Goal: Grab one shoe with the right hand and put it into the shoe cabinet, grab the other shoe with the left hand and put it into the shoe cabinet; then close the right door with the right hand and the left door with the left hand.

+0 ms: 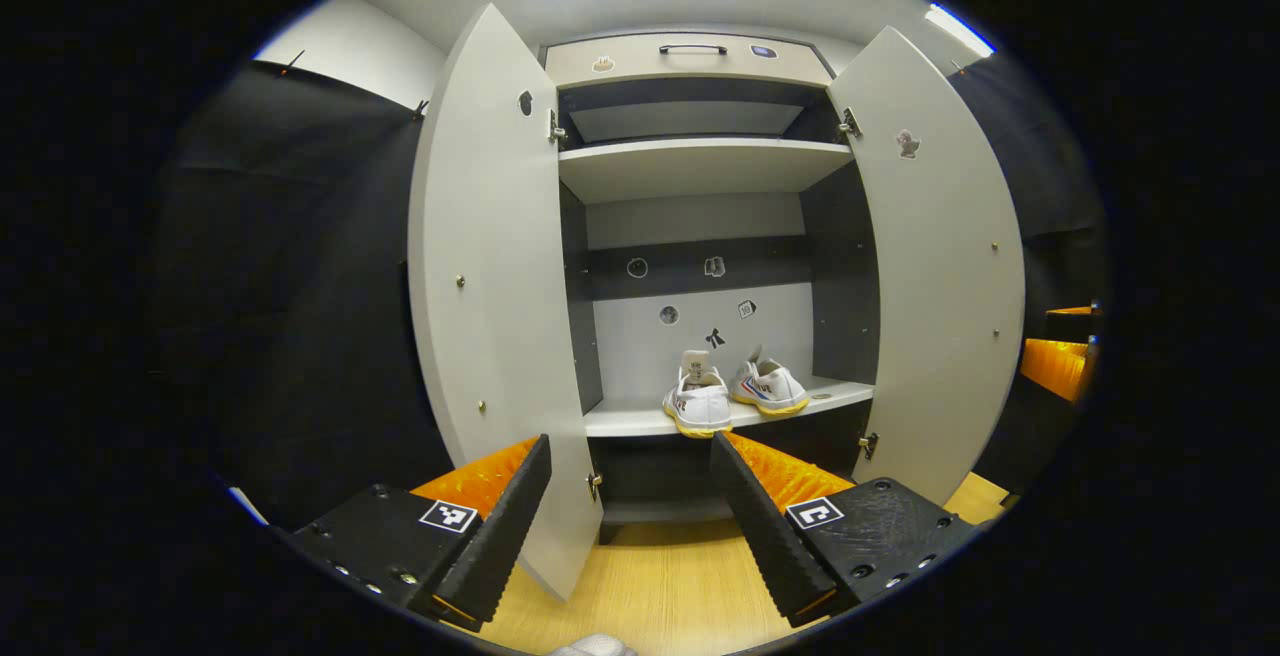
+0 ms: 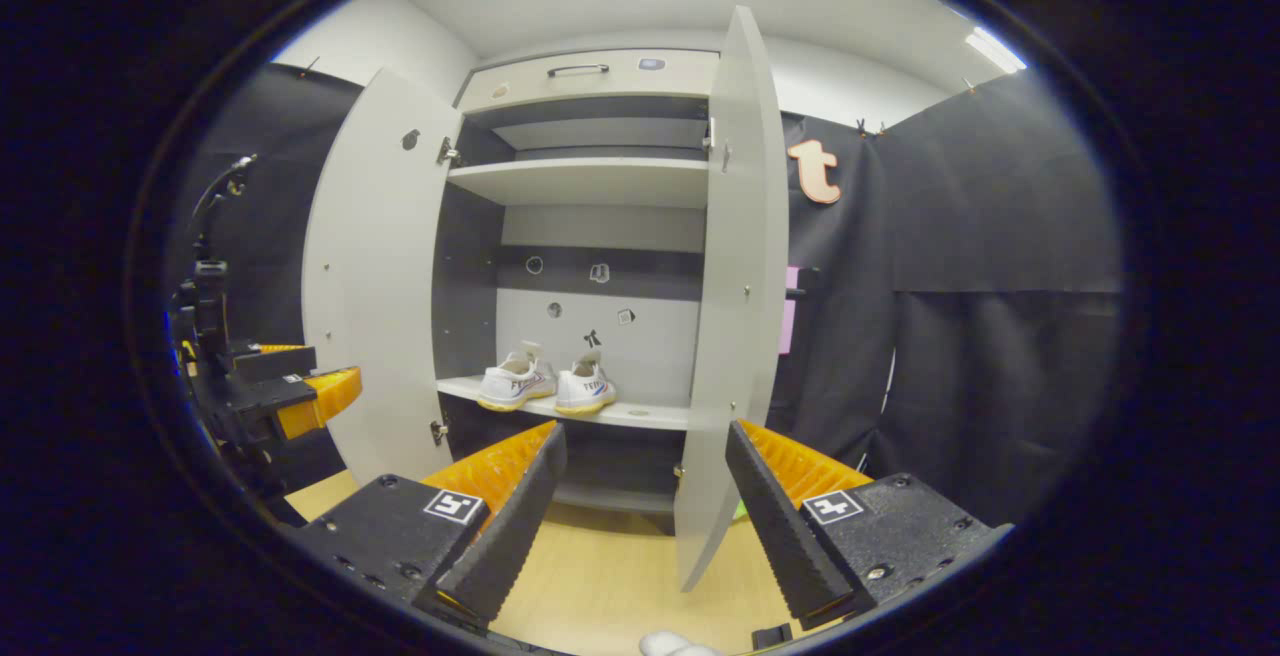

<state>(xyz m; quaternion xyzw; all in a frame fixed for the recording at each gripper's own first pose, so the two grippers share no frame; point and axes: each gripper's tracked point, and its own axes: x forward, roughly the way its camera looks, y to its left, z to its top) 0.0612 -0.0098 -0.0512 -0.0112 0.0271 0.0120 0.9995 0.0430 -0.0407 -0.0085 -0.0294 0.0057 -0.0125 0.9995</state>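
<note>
Two white shoes with yellow soles (image 1: 698, 401) (image 1: 770, 386) stand side by side on the lower shelf (image 1: 620, 421) of the shoe cabinet. Both doors are swung wide: the left door (image 1: 500, 286) and the right door (image 1: 940, 266). My left gripper (image 1: 630, 444) is open and holds nothing, a good way in front of the cabinet with the left door's edge low between its fingers. In the right gripper view the shoes (image 2: 515, 381) (image 2: 586, 388) sit on the shelf (image 2: 640, 414). My right gripper (image 2: 645, 431) is open, and the right door (image 2: 735, 286) stands edge-on just ahead. The left gripper (image 2: 270, 386) shows far left.
An upper shelf (image 1: 700, 166) and a top drawer with a dark handle (image 1: 692, 49) sit above the shoes. A light wooden floor (image 1: 660, 586) runs under the cabinet. Black cloth walls (image 2: 1000, 336) close in both sides. The right gripper (image 1: 1060, 361) peeks in at the right edge.
</note>
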